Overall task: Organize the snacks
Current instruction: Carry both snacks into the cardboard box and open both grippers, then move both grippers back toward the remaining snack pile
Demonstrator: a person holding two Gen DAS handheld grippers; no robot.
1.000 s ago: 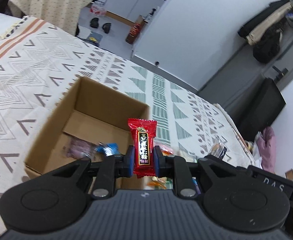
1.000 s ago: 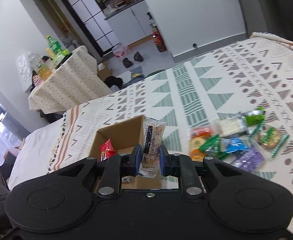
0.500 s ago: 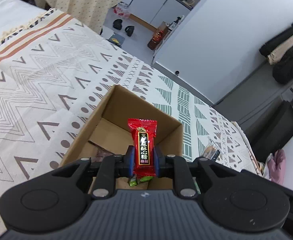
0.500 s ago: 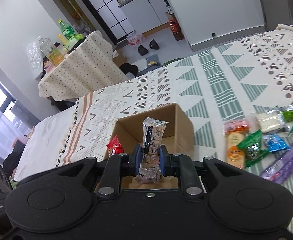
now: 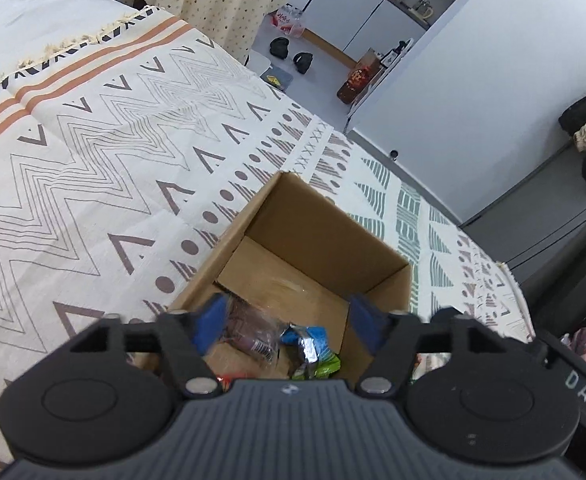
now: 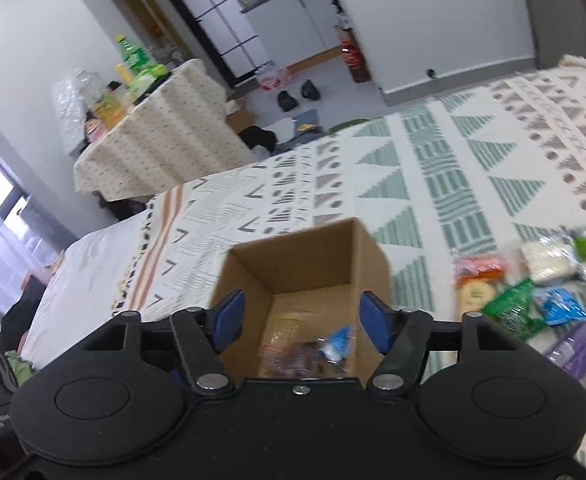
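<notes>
black ribbed left gripper and smooth right gripper, blue pads, silver screws, "das" lettering.

The open brown cardboard box has matt, papery walls with raw-cut edges. Inside, at about six o'clock, crinkled glossy blue and green foil-plastic snack wrappers catch the light. The cream woven cloth bedspread with zigzag and triangle print looks soft and matt. At three o'clock in the right wrist view, shiny plastic snack packets in green, blue, orange and purple lie on it.

Open cardboard box holding wrapped snacks, more snacks beside it
</notes>
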